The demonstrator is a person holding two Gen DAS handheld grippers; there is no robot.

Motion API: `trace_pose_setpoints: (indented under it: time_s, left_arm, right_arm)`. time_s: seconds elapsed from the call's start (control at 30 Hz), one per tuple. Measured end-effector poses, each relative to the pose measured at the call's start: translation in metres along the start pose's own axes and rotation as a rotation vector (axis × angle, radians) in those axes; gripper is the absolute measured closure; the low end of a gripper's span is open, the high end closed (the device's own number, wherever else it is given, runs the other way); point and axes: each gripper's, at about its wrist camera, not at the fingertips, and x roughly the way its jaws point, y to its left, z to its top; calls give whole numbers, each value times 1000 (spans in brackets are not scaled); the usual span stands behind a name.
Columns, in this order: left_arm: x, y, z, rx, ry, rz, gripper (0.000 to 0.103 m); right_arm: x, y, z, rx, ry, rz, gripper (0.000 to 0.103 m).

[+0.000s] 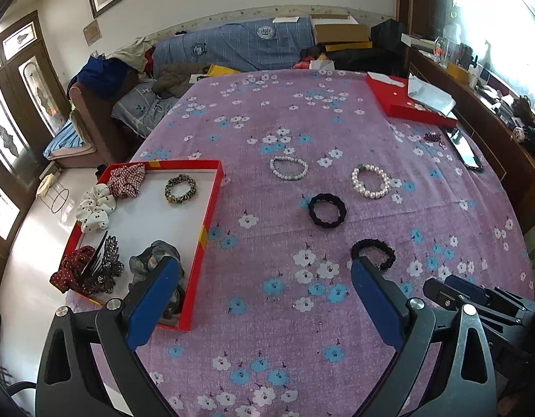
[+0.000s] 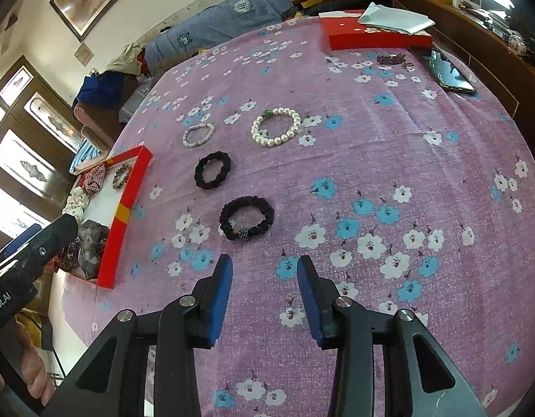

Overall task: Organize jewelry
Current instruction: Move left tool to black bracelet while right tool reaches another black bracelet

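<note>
The black scrunchie [image 2: 246, 218] lies on the purple cloth [image 2: 389, 146] near its front edge, beside the red tray [image 2: 128, 194]. It looks soft and light; pinch one side of the ring. Right gripper [image 2: 264, 262] half open, empty; left gripper [image 1: 265, 267] wide, empty.

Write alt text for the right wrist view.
The open right gripper hovers over a purple floral cloth, aimed at a black scrunchie; beyond lie another black scrunchie, two pearl bracelets, and a red tray at left.
</note>
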Motion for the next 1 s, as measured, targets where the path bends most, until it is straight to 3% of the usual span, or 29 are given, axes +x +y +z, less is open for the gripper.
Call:
trace_pose_setpoints:
  time_s: [0.47, 0.53, 0.67, 1.0]
  left_arm:
    - [44, 4, 10, 23, 92, -46, 5]
    - [53, 4, 15, 36, 88, -70, 10]
    - [81, 7, 28, 28, 140, -116, 30]
    - [150, -2, 55, -13, 223, -228, 33]
  right_arm:
    - [23, 1, 9, -3, 35, -9, 60]
    - [28, 1, 13, -19, 35, -21, 60]
    - [41, -1, 19, -46, 44, -40, 60]
    - [74, 6, 33, -111, 67, -40, 60]
